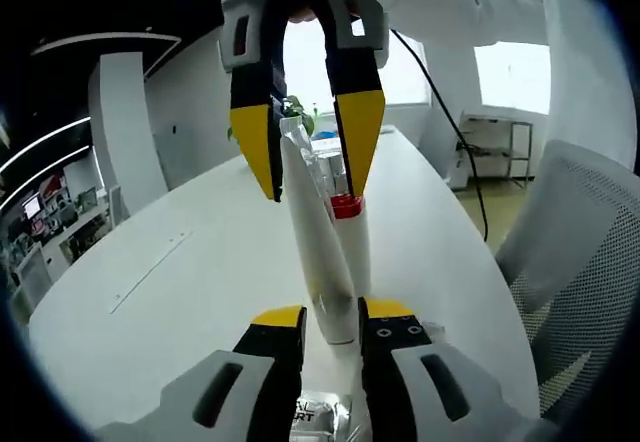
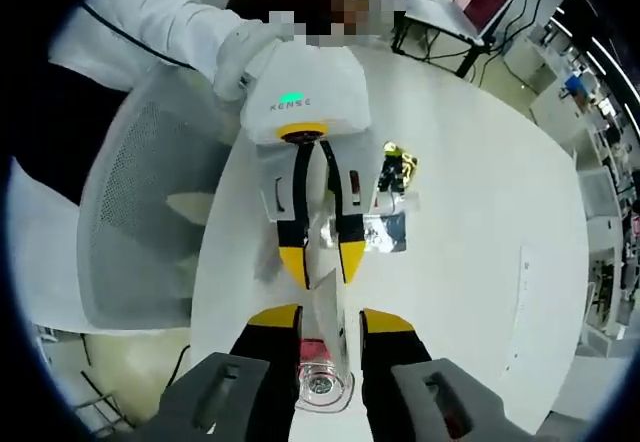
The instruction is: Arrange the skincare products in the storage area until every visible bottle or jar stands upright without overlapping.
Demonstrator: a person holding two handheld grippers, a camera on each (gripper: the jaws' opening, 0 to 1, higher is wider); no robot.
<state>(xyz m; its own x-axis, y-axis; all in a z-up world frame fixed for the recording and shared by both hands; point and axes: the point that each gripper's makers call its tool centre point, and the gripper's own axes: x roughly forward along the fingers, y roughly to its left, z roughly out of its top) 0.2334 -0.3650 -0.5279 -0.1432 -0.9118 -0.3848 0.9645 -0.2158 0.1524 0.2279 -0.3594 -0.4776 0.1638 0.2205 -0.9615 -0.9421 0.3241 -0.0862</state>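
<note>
A slim white tube (image 1: 325, 262) stands on its cap on the white table (image 1: 160, 292), leaning a little. My left gripper (image 1: 333, 314) is shut on its lower end. My right gripper (image 1: 308, 140) comes down from above, and its yellow fingertips (image 1: 360, 132) straddle the tube's crimped top with a gap on one side. In the right gripper view I look down along the tube (image 2: 328, 307); my right gripper (image 2: 330, 320) is open around it and the left gripper (image 2: 322, 262) pinches it below. A white bottle with a red cap (image 1: 346, 206) stands just behind the tube.
A silver sachet (image 2: 385, 232) and a small green, yellow and black item (image 2: 398, 167) lie on the table (image 2: 470, 292) farther along. A grey mesh chair (image 1: 590, 252) stands at the table's edge. A person's white sleeve (image 2: 150, 22) reaches in. A metal shelf (image 1: 495, 147) stands by the window.
</note>
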